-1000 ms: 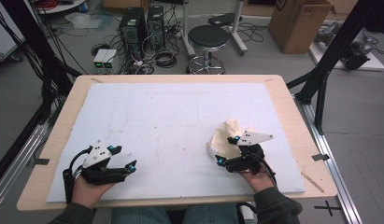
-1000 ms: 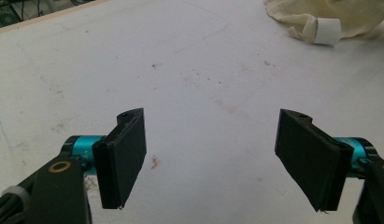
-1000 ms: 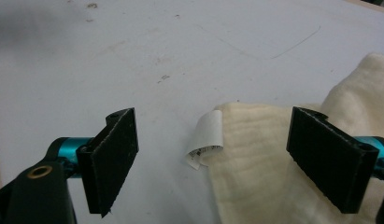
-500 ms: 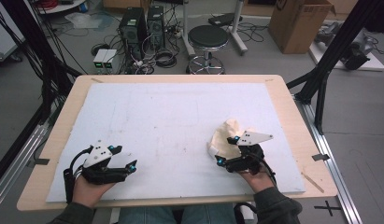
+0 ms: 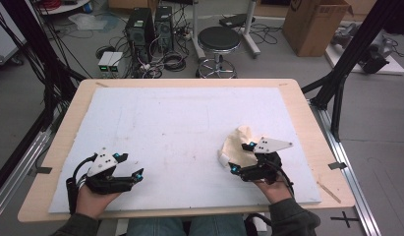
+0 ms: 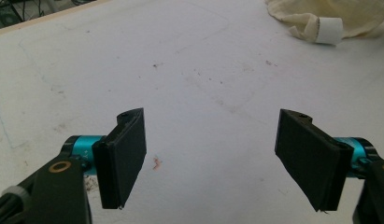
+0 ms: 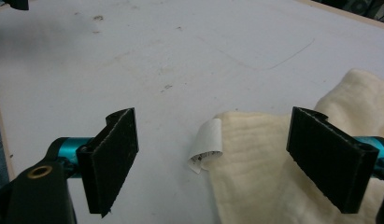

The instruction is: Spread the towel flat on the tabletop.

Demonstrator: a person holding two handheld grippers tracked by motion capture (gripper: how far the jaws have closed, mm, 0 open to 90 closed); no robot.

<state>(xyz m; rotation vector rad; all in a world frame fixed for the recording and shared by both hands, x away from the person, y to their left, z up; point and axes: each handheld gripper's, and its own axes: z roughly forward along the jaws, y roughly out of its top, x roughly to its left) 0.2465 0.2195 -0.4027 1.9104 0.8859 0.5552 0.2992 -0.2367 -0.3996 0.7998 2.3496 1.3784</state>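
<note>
Cream cloth (image 7: pixel 292 158) partly behind right gripper (image 7: pixel 213 163)

A pale wooden table (image 5: pixel 307 115) carries a large white foam board (image 5: pixel 175 128). A crumpled cream cloth (image 5: pixel 237 142) with a white label (image 7: pixel 206 144) lies on the board's right side.

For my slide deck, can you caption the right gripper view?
Open right gripper poised over a cream cloth and its curled white label.
</note>
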